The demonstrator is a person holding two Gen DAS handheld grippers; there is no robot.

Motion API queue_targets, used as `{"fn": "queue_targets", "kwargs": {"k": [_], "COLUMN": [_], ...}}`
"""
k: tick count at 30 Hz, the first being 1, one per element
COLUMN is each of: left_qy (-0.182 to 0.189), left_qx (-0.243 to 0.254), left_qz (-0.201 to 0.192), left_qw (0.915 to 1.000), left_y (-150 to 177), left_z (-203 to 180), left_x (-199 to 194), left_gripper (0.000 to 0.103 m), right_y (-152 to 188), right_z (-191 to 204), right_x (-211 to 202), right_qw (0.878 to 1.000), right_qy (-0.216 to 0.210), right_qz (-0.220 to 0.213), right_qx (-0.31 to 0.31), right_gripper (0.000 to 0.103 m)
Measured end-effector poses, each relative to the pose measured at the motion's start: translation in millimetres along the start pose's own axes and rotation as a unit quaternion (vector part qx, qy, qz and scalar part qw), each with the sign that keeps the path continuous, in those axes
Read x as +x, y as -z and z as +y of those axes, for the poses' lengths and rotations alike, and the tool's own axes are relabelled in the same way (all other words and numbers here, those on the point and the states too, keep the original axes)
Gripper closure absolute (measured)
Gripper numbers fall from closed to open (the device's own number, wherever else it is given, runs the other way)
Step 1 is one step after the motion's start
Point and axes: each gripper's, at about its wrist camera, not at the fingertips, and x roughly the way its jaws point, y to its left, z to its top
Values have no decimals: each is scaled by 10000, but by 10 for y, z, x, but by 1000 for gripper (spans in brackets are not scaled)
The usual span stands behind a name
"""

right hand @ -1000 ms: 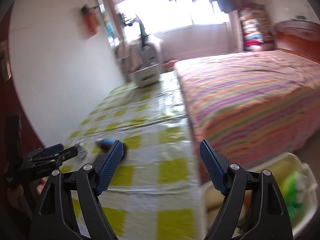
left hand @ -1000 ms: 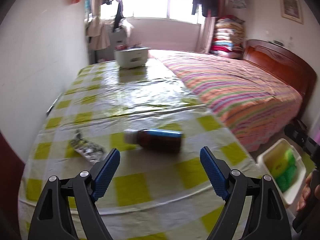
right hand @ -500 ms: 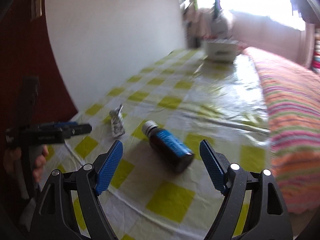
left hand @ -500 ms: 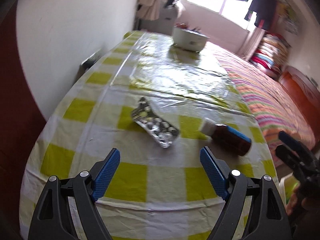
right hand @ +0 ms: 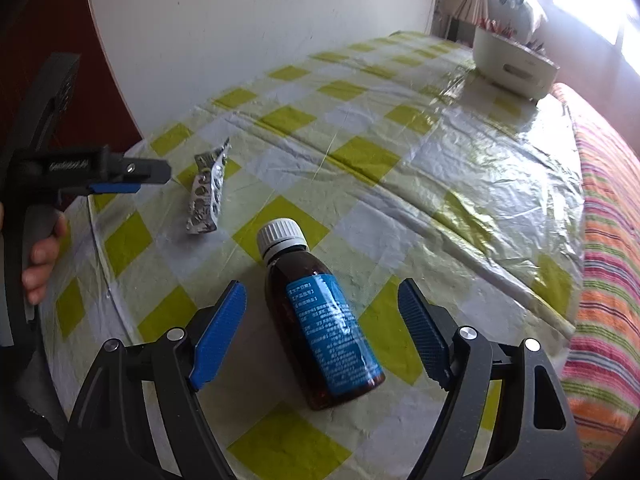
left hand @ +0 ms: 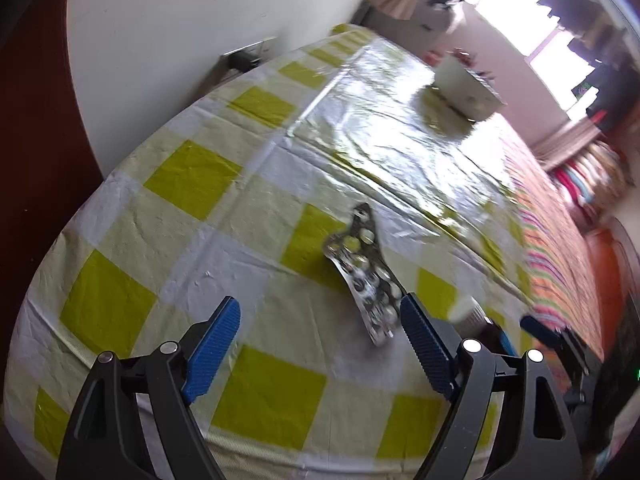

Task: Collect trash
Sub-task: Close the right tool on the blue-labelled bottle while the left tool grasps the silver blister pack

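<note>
A brown medicine bottle (right hand: 320, 320) with a blue label and white cap lies on its side on the yellow-checked tablecloth (right hand: 360, 160). My right gripper (right hand: 322, 336) is open, its blue pads on either side of the bottle, not touching it. A crumpled silver blister pack (right hand: 206, 196) lies to the bottle's left; in the left wrist view the pack (left hand: 366, 276) lies just ahead of my open left gripper (left hand: 320, 336), toward its right pad. The left gripper (right hand: 120, 176) shows side-on in the right wrist view. The bottle's cap (left hand: 466, 314) peeks out behind the left gripper's right finger.
A white basket (right hand: 512, 60) with small items stands at the table's far end. A bed with a striped cover (right hand: 612, 240) runs along the table's right side. A white wall (right hand: 240, 20) borders the left. The table's near edge is close below both grippers.
Both grippers have moved closer and lower over the table. The right gripper now straddles the bottle; the left gripper has swung left and nearer to the blister pack. Both stay open.
</note>
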Motion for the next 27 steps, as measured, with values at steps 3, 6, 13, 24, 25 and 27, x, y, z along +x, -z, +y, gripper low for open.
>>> {"fn": "queue_targets", "kwargs": {"k": [3, 6, 13, 24, 25, 27], "left_qy": [-173, -205, -465, -1520, -1674, -1913], "left_qx": [-178, -282, -528, -131, 6, 340], "left_qz": [196, 316, 335, 349, 384, 407], "left_qw": [9995, 9989, 9970, 9877, 9851, 9801], "left_y": [-44, -50, -96, -90, -79, -46], "left_z": [-43, -103, -213, -515, -559, -661], "left_x": [130, 215, 304, 479, 511, 579], "left_gripper": [23, 23, 22, 17, 17, 17], "right_y": [26, 135, 155, 260, 275, 301], "right_z": [-27, -27, -77, -20, -22, -19], "right_x": [121, 194, 226, 144, 133, 109], "right_qw": [9998, 9992, 9952, 9939, 9940, 9939], "right_qy": [-40, -149, -738, -945, -938, -932], "right_qz": [202, 371, 596, 395, 373, 326], "right_qx": [-50, -36, 223, 401, 430, 486], "right_gripper": [29, 33, 48, 61, 61, 61]}}
